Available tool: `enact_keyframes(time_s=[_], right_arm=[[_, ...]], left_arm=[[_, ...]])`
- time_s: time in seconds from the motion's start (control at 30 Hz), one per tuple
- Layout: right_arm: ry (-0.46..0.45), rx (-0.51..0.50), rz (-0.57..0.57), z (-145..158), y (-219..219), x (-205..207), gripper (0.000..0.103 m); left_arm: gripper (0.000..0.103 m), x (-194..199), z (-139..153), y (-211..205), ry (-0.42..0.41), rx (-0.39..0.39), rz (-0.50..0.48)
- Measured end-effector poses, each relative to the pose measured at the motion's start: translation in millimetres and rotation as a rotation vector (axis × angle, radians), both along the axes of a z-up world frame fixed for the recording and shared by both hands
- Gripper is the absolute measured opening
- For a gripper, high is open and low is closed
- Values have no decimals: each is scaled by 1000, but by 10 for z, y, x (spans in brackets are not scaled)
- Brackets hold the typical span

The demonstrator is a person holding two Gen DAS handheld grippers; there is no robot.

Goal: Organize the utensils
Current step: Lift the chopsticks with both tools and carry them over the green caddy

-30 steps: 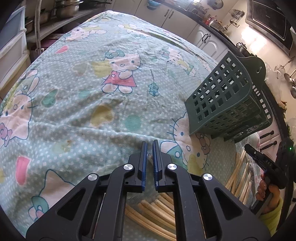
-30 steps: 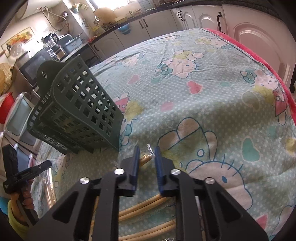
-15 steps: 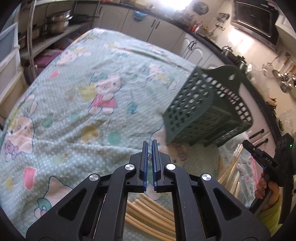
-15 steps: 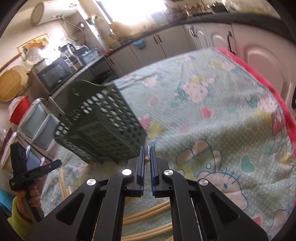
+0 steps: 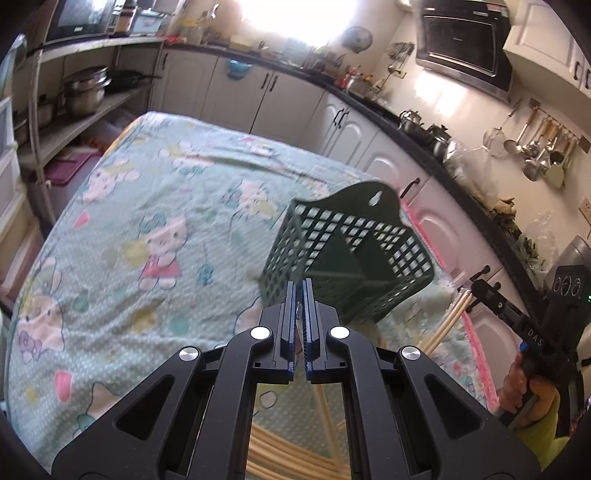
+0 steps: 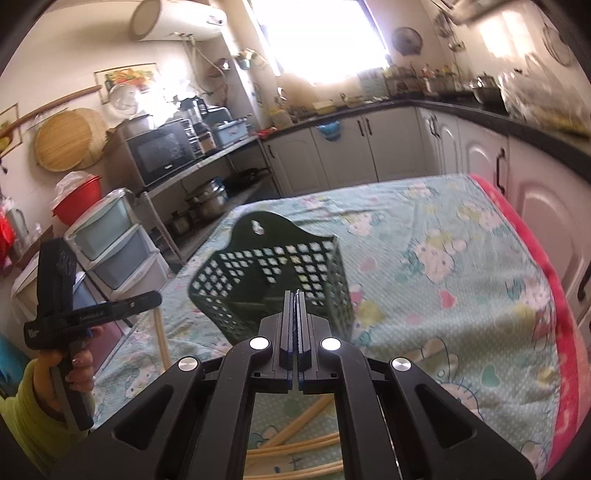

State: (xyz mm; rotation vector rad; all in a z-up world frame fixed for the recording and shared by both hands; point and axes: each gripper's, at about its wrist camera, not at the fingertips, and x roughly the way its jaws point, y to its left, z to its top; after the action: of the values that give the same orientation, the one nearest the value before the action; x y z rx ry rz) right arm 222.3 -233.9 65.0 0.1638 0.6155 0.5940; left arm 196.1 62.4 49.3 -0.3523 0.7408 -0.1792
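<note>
I am working in a home kitchen. White cabinets (image 5: 343,125) with dark handles run under a black counter (image 6: 480,105) along two walls. A wall oven (image 5: 463,48) sits high on the right, and ladles and strainers (image 5: 535,147) hang from a rail. An open rack holds a microwave (image 6: 162,153) with stacked pots (image 6: 208,199) below it — domestic ware. A water heater (image 6: 177,18) is mounted near the window. The tabletop (image 5: 147,229) wears a cartoon-print cloth.
</note>
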Motion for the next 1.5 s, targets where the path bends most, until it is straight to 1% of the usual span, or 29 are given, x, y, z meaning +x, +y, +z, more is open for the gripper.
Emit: enact_keyframes(time_s=[0.2, 0.67, 0.93, 1.17, 1.33, 1.5], right_arm=[[-55, -7, 40, 169, 129, -110, 1], [-142, 1, 97, 549, 329, -269, 1], [-197, 14, 100, 794, 357, -291, 1], [-249, 33, 100, 1046, 354, -258, 1], [-288, 59, 102, 1258, 354, -243, 1], [-344, 87, 71, 1493, 305, -183, 1]], left_arm=[[1, 15, 194, -108, -43, 12, -27], [1, 37, 553, -305, -127, 17, -76], [1, 73, 797, -368, -173, 18, -99], [1, 142, 1089, -435, -229, 28, -112], [1, 204, 1291, -471, -267, 39, -105], [1, 288, 1516, -506, -315, 51, -90]])
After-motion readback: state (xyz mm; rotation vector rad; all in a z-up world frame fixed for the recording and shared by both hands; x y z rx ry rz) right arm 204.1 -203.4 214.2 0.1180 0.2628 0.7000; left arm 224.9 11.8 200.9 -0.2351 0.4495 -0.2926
